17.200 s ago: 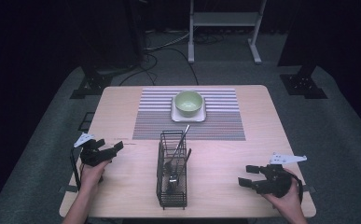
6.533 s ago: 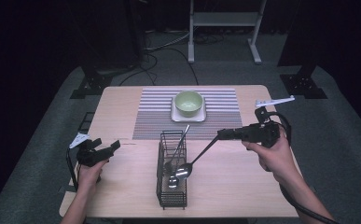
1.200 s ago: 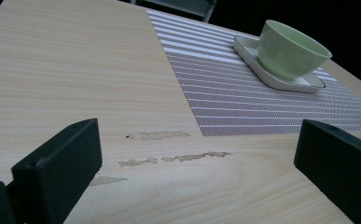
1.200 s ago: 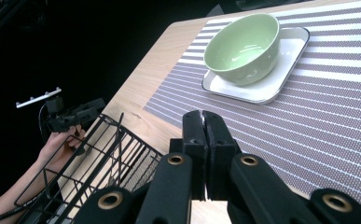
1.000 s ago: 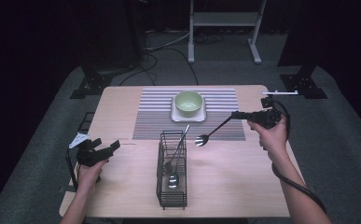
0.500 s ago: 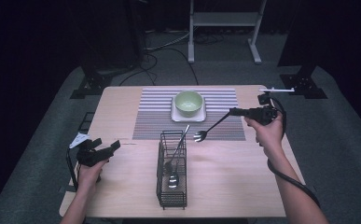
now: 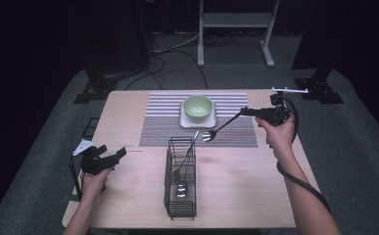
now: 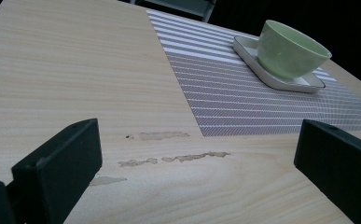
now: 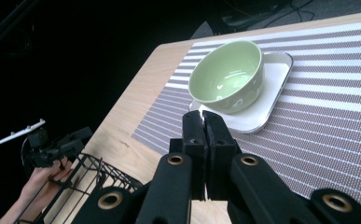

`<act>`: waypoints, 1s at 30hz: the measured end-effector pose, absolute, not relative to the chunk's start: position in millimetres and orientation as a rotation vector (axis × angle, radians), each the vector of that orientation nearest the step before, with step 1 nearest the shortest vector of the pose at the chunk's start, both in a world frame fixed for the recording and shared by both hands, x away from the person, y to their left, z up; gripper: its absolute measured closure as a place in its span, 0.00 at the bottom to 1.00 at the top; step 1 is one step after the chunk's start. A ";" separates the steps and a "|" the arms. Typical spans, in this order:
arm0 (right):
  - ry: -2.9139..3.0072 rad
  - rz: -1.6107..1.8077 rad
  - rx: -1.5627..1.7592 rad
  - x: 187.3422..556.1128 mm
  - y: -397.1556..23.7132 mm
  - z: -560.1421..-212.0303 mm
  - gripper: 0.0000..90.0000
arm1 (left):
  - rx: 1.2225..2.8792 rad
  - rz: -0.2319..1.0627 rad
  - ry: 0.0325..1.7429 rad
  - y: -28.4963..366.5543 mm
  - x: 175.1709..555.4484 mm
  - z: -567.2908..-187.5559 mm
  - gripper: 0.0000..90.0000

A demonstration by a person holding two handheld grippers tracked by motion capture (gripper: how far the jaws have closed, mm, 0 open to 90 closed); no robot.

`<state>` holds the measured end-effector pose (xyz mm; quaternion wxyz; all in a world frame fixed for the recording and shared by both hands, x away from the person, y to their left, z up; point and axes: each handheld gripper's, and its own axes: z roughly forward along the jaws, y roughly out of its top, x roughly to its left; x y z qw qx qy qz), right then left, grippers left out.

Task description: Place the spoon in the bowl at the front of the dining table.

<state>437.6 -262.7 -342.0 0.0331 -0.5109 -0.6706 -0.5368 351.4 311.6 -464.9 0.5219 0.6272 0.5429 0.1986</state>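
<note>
You are pinching the spoon (image 7: 222, 126) by its handle in your right gripper (image 7: 249, 111) fingers, its long axis slanting down-left toward mid-frame beside the green bowl (image 7: 198, 107), while your left gripper (image 7: 117, 153) fingers are standing spread.

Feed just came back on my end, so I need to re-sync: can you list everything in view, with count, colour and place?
Table: one, light wood, centre.
Placemat: one, striped grey and white, far half of table.
Plate: one, white, squarish, on placemat.
Bowl: one, pale green, on plate.
Wire caddy: one, black, near middle of table.
Utensils in caddy: at least two, silver.
Spoon: one, silver bowl, dark handle, above placemat's near edge.
Left tool: black, open, near left edge.
Right tool: black, shut on spoon handle.
</note>
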 end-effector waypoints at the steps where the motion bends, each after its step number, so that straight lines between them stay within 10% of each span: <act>1: -2.057 -1.657 -1.577 438.3 -263.1 -341.5 0.98 | 1.501 0.475 1.301 311.6 351.3 -464.8 0.00; 30: -2.035 -1.694 -1.623 463.4 -247.3 -332.9 0.98 | 1.495 0.468 1.301 311.6 351.2 -464.7 0.00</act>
